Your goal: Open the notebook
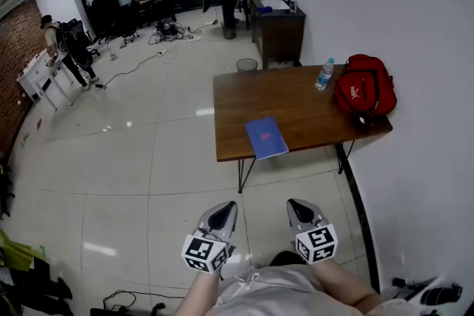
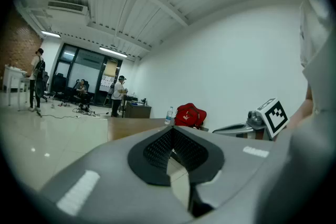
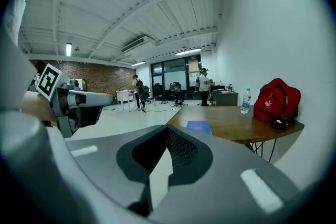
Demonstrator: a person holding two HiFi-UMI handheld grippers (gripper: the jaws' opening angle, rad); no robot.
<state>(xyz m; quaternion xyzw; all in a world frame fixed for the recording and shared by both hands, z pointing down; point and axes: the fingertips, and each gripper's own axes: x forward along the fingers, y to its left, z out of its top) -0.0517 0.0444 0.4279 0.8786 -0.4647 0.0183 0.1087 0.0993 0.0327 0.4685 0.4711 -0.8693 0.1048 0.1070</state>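
Fingers [image 2: 157, 152] of the left gripper [image 1: 224, 207] are pressed together at their tips, the ribbed black pads meeting in a point with nothing between them. The right gripper [image 1: 296, 205] matches: its dark textured fingers [image 3: 184, 152] are closed tip to tip on nothing. Both are smooth grey shells held low over the glossy pale tiled floor [image 1: 111, 159], well apart from the table.

That rectangular table [image 1: 296, 96] is brown wood grain on thin dark metal legs, standing against a white wall. A soft, rounded red backpack [image 1: 364, 87] sits at its wall end, partly past the edge. The notebook [image 1: 266, 137] lies flat and closed at the near edge, its blue cover bearing a small reddish mark too small to make out. A clear plastic bottle [image 1: 324, 75] stands upright beside the backpack; its label is unreadable. The left gripper's own body hides the notebook in the left gripper view.
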